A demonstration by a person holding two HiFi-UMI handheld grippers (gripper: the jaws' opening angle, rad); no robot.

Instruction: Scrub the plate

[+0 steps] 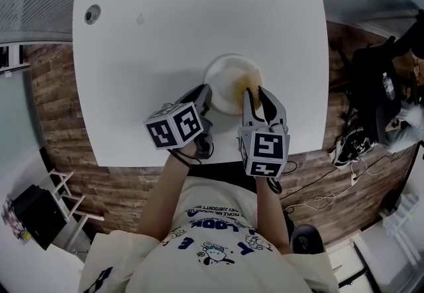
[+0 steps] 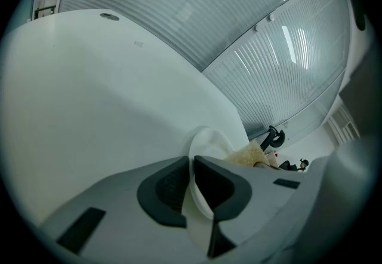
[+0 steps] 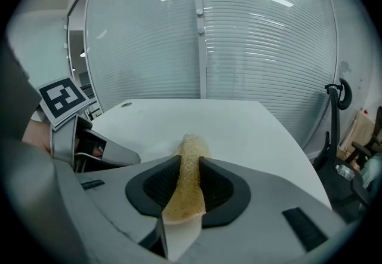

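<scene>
Tan and coarse, the fibrous scrub sponge (image 3: 188, 185) stands clenched between my right tongs (image 3: 190, 164). Its far end reaches onto the right side of the round white plate (image 1: 222, 76) and seems to touch it. My left tongs (image 2: 192, 164) are clamped on that plate's near rim, steadying it on the rounded white counter (image 1: 199, 20), close to the edge nearest me.

To scrub well, I judge I should hold the left grip firm so the plate cannot skate. I would press the sponge flatter and work in overlapping circles across the whole face, without levering the rim upward.

The print on the white shirt (image 1: 218, 219) is upside down and too small for me to read. The marker cubes (image 1: 173, 124) carry only black-and-white squares.
</scene>
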